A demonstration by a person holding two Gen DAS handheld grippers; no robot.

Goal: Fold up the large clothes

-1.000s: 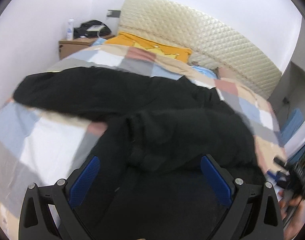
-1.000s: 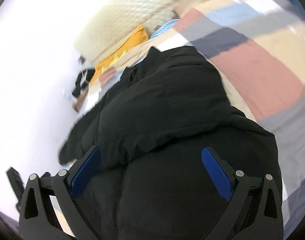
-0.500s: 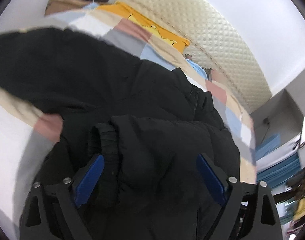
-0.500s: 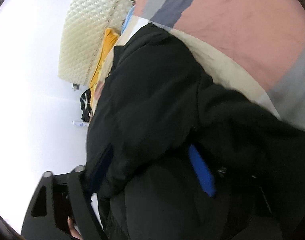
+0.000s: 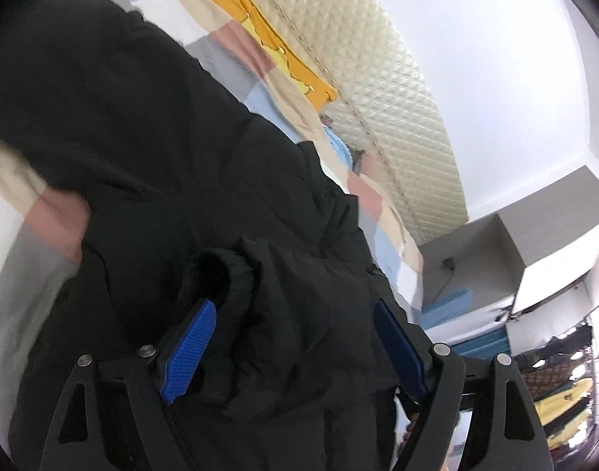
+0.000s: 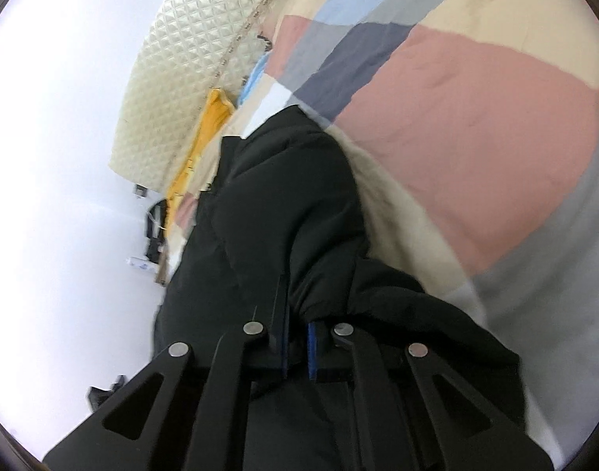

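Observation:
A large black padded jacket [image 5: 150, 149] lies spread on a bed with a patchwork quilt [image 5: 236, 59]. My left gripper [image 5: 295, 314] is open, its blue pads on either side of a bunched sleeve cuff [image 5: 236, 274] that sits between the fingers. In the right wrist view the jacket [image 6: 283, 196] lies on the quilt [image 6: 476, 137]. My right gripper [image 6: 297, 314] is shut on a fold of the jacket's fabric, its blue pads nearly together.
A cream quilted headboard [image 5: 385, 90] stands at the far end, with a yellow garment [image 5: 283, 62] and a light blue item [image 5: 338, 149] below it. A nightstand with dark items [image 6: 156, 231] is by the white wall. Shelves and clothes [image 5: 562, 384] lie at the right.
My right gripper has closed on a fold of the jacket. My left gripper has tilted and come down over the sleeve cuff, with its jaws a little narrower.

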